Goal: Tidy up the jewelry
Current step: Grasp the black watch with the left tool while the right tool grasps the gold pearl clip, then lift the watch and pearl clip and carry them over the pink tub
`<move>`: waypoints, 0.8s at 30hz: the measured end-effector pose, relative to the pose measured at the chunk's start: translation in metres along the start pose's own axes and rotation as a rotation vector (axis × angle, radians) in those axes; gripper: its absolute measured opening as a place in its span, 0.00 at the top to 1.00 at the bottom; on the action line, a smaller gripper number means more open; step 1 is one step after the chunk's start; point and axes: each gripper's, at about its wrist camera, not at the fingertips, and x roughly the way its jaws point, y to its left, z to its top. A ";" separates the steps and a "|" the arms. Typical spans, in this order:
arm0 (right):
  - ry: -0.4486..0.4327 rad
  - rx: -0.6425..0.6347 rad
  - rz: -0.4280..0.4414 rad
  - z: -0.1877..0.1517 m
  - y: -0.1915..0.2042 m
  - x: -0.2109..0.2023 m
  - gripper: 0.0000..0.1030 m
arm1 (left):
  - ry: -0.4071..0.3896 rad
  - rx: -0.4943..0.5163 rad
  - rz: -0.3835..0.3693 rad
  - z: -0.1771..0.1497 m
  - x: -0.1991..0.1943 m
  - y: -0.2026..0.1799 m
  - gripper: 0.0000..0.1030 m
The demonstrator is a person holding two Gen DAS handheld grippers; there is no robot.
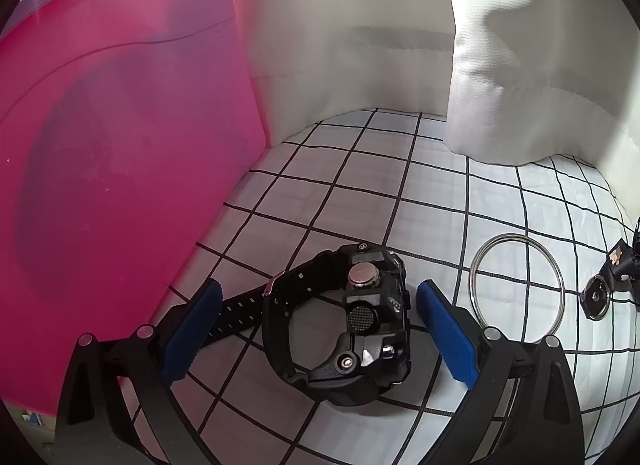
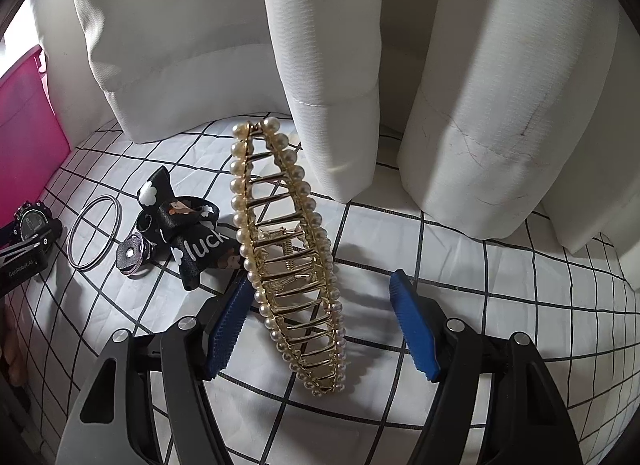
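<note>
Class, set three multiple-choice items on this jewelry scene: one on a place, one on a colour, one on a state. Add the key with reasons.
1. Where does the silver bangle lie?
A. between the black watch and the black bow
B. inside the pink bin
C. on the pearl hair clip

2. What colour are the clip's beads?
A. red
B. pearl white
C. green

3. How do the right gripper's jaws stand?
A. open around the clip
B. shut, empty
C. clamped on the bow

Key: 1 A, the right wrist view shows that order. 2 B, pale beads line the gold frame. 3 A, a gap shows at the right pad.
</note>
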 end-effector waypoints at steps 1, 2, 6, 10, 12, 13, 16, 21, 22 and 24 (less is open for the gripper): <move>-0.002 0.000 0.002 0.000 0.000 0.000 0.35 | -0.005 0.000 0.007 -0.001 -0.002 0.001 0.14; -0.004 0.000 0.003 -0.002 -0.003 -0.004 0.37 | -0.008 0.002 0.001 -0.002 -0.003 0.002 0.15; -0.015 0.004 0.027 -0.008 -0.002 -0.009 0.57 | -0.029 0.039 -0.027 -0.008 -0.013 -0.005 0.38; -0.018 0.023 0.053 -0.012 -0.009 -0.018 0.69 | -0.031 0.026 -0.044 -0.008 -0.019 -0.004 0.38; -0.023 0.039 0.062 -0.014 -0.011 -0.020 0.69 | -0.035 0.019 -0.059 -0.007 -0.023 -0.001 0.39; -0.030 0.043 0.063 -0.015 -0.011 -0.022 0.70 | -0.042 0.013 -0.069 -0.007 -0.026 0.001 0.40; -0.046 0.050 0.065 -0.019 -0.012 -0.030 0.70 | -0.049 -0.009 -0.104 -0.006 -0.034 0.006 0.40; -0.051 0.077 0.078 -0.027 -0.020 -0.043 0.71 | -0.054 -0.021 -0.134 -0.007 -0.049 0.010 0.40; -0.052 0.081 0.080 -0.028 -0.024 -0.047 0.71 | -0.058 -0.018 -0.138 -0.009 -0.053 0.009 0.40; -0.054 0.086 0.080 -0.031 -0.027 -0.053 0.71 | -0.068 -0.012 -0.152 -0.008 -0.063 0.009 0.40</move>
